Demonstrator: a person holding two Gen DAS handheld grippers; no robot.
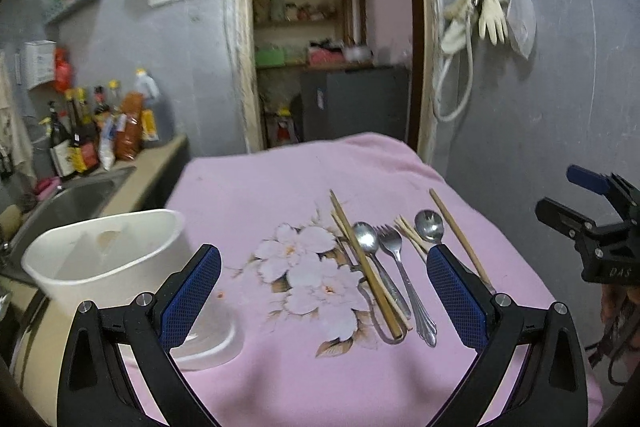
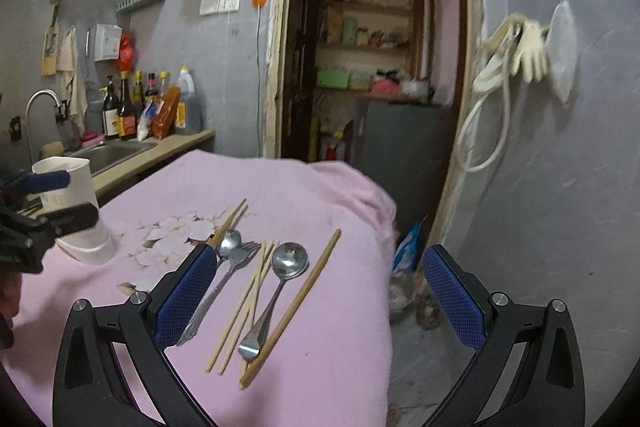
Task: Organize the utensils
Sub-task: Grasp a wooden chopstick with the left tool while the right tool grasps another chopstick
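Blue-padded jaws of the left gripper stand wide and empty at the lower frame; the right gripper likewise gapes, empty. Spoons, a fork and chopsticks lie centre-right on the pink cloth; a white holder stands lower left.

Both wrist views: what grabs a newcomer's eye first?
The pink floral cloth covering the table, with loose utensils in a row on it: two spoons, a fork and wooden chopsticks. At its left, beside the sink, stands a white divided holder. Both tools hang open above, left and right.
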